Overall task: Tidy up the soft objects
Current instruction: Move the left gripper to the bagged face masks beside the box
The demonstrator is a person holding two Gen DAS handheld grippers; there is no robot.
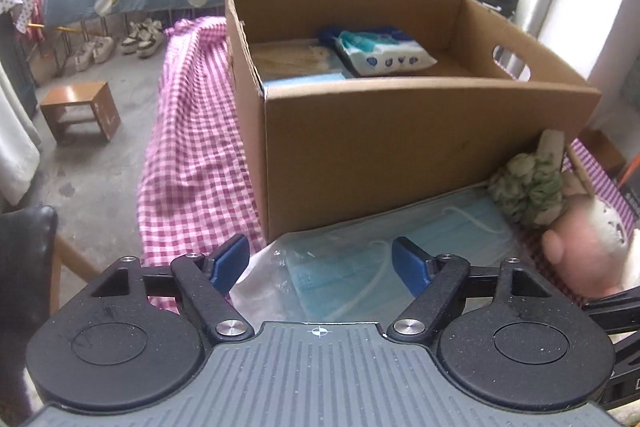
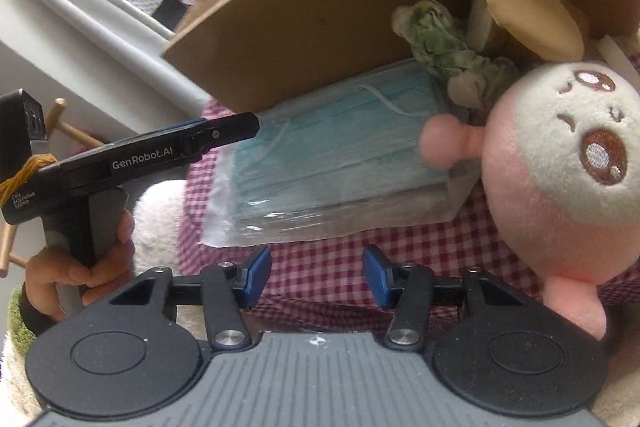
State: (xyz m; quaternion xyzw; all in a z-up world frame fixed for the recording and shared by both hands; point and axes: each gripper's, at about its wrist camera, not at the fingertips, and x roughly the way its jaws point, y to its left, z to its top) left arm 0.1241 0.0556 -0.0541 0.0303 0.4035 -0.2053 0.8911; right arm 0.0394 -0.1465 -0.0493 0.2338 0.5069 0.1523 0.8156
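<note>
A clear bag of blue face masks (image 1: 384, 251) (image 2: 340, 163) lies on the checked cloth against the front of the cardboard box (image 1: 400, 131) (image 2: 320, 11). My left gripper (image 1: 320, 261) is open and empty, hovering just above the bag's near end. My right gripper (image 2: 316, 277) is open and empty, above the cloth just before the bag. A pink and white plush toy (image 2: 560, 167) (image 1: 580, 247) lies right of the bag. A green and white scrunched cloth (image 2: 440, 43) (image 1: 524, 187) and a beige sponge (image 2: 528, 11) rest against the box.
The box holds a wet wipes pack (image 1: 384, 53), a blue pack (image 1: 304, 79) and a tan item (image 1: 288, 57). The pink checked cloth (image 1: 192, 163) drapes over the table's left edge. A small wooden stool (image 1: 80, 111) and shoes (image 1: 140, 37) are on the floor to the left.
</note>
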